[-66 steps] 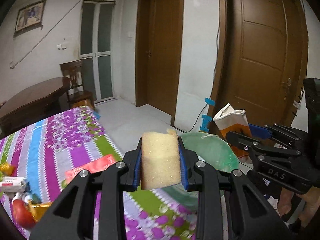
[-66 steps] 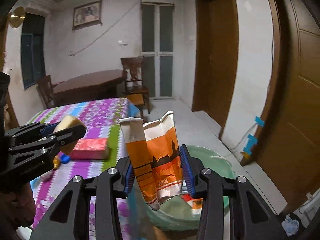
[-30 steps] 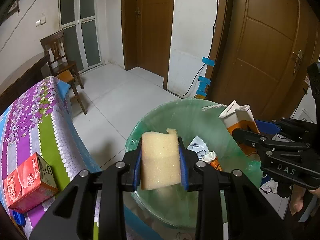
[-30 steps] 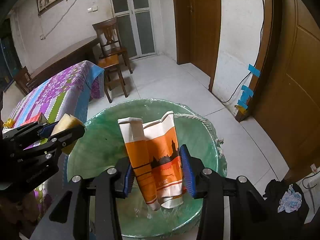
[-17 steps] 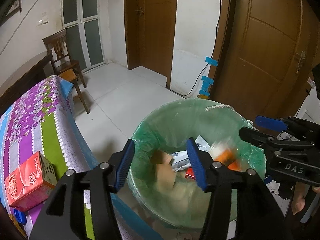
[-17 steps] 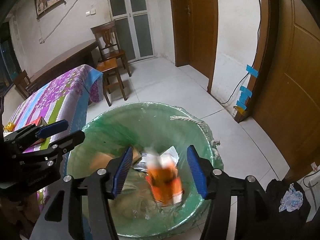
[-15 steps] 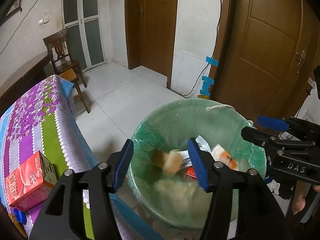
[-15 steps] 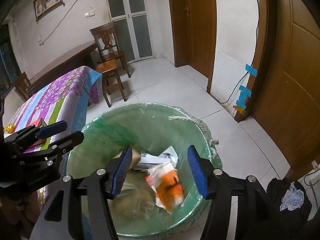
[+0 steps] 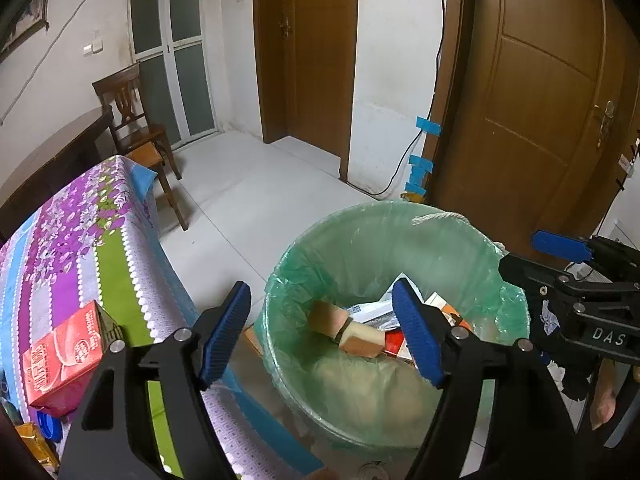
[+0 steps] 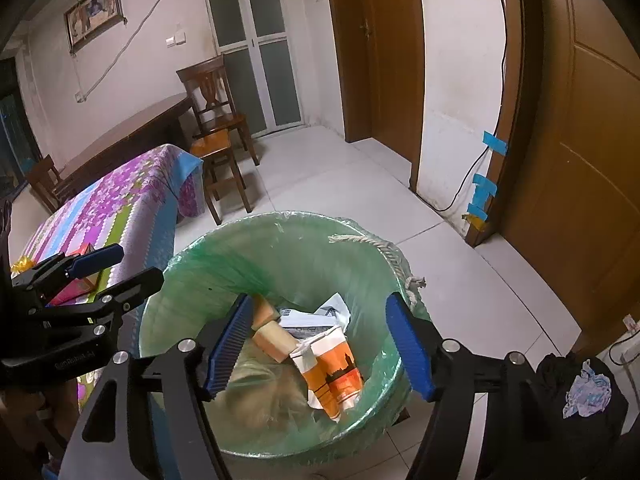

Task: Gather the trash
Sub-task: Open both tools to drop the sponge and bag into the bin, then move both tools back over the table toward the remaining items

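both grippers hang over the bin [image 9: 472,240], which is lined with a pale green bag and stands on the tiled floor just beside the table. the left gripper [image 9: 326,330] has its blue pads spread wide and its jaws are opening, with nothing held between them; the right gripper [image 10: 322,346] is the same, jaws opening and empty. down inside the bin lies the yellow sponge [image 10: 274,338], tipped on its side, touching the orange and white carton [image 10: 334,374] that rests next to it against the bag. some white paper [image 10: 320,318] and a bit of red wrapper [image 9: 394,346] sit in the same heap. on the table, covered by a purple, green and blue flowered cloth [image 9: 80,232], a red box [image 9: 60,354] sits near the edge closest to the bin, well apart from the trash inside. a wooden chair [image 10: 216,120] stands past the far end of the table, and brown doors [image 9: 552,100] line the wall behind the bin.
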A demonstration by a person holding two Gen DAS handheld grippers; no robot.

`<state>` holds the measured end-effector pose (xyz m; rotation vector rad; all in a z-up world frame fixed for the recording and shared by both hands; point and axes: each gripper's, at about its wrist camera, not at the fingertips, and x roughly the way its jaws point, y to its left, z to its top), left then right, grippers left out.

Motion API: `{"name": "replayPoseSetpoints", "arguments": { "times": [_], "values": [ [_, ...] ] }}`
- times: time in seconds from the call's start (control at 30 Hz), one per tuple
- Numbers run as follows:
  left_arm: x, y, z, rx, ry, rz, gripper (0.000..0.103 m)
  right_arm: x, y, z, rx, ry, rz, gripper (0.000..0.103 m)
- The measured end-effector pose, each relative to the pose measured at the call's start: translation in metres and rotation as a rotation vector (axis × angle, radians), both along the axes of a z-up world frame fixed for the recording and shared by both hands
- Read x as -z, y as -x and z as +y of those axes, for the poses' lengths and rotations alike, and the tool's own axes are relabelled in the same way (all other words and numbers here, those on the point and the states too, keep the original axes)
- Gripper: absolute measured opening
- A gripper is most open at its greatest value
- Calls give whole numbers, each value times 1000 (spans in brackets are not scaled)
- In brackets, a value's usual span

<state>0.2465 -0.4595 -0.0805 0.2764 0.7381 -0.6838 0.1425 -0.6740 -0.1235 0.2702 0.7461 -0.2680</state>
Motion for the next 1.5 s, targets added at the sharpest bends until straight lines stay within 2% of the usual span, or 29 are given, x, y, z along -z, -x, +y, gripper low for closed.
{"name": "replayPoseSetpoints", "arguments": {
  "times": [0.33,0.63,0.7,0.97,1.23,1.37,1.5],
  "values": [
    [-6,4,5,-7,4,-9,74,-6,9,3,-2,6,-9,78],
    [-18,8,28,-30,22,-23,86,-21,24,10,9,17,-55,80],
    [-23,11,38,-36,34,-30,89,-28,32,17,4,20,-84,87],
    [-42,24,106,-66,67,-55,92,-52,55,65,-79,22,-184,91],
    [-56,44,193,-69,36,-112,92,-59,59,136,-227,-13,-225,95],
    [-56,39,260,-150,6,-127,92,-52,53,171,-302,-34,-206,95],
    [-49,20,337,-273,20,-70,92,-46,43,208,-383,-41,-178,95]
  ]
}}
